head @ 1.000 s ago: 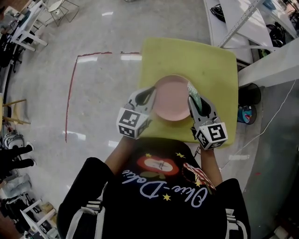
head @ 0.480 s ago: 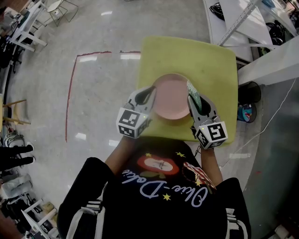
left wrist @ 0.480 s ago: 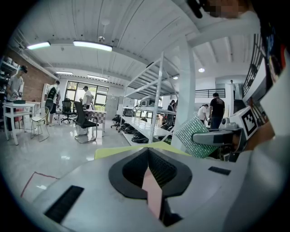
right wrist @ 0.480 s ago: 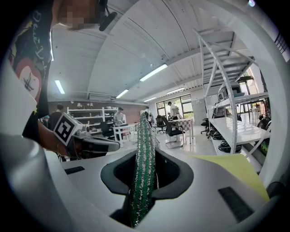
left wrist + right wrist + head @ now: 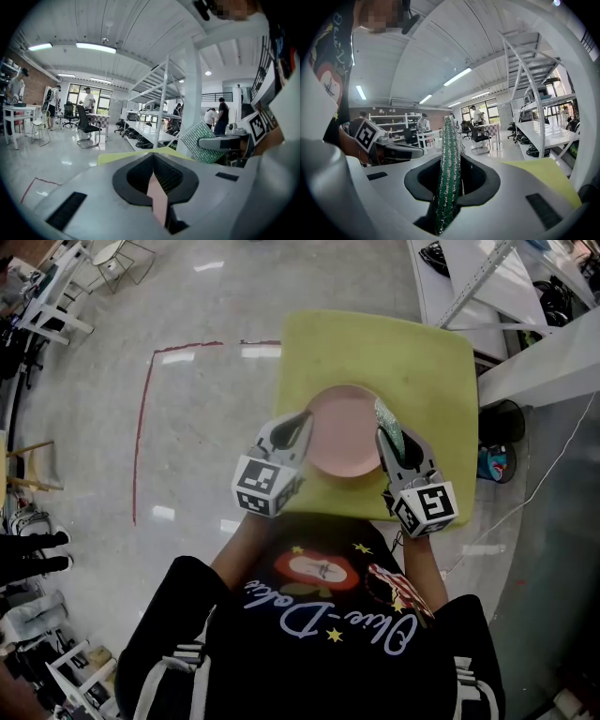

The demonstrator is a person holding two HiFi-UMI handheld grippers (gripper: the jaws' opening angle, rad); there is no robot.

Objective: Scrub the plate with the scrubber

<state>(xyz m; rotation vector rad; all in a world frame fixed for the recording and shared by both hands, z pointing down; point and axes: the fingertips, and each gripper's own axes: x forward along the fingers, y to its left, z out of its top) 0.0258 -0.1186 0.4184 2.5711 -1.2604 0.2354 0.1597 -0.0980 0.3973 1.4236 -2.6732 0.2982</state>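
left gripper [image 5: 158, 190] jaws pinch the rim of a pink plate [image 5: 342, 432], which reaches away from them towards the right gripper [image 5: 450, 180]. its jaws clamp a green glittery scrubber [image 5: 449, 159] standing out past their tips, just beside the plate's far rim, above a yellow tabletop [image 5: 431, 362]. both tools are gripped; the plate's face looks plain, so scrubbing progress is unclear.

A round, glossy pink plate [image 5: 342, 432] lies face up over the middle of the yellow-green surface [image 5: 422, 362], its 9 o'clock rim pinched in the left claw [image 5: 302, 425]. A flat, glittery green mesh scrubber [image 5: 387, 427] stands on edge at the plate's 3 o'clock rim, clamped in the right claw [image 5: 384, 439].
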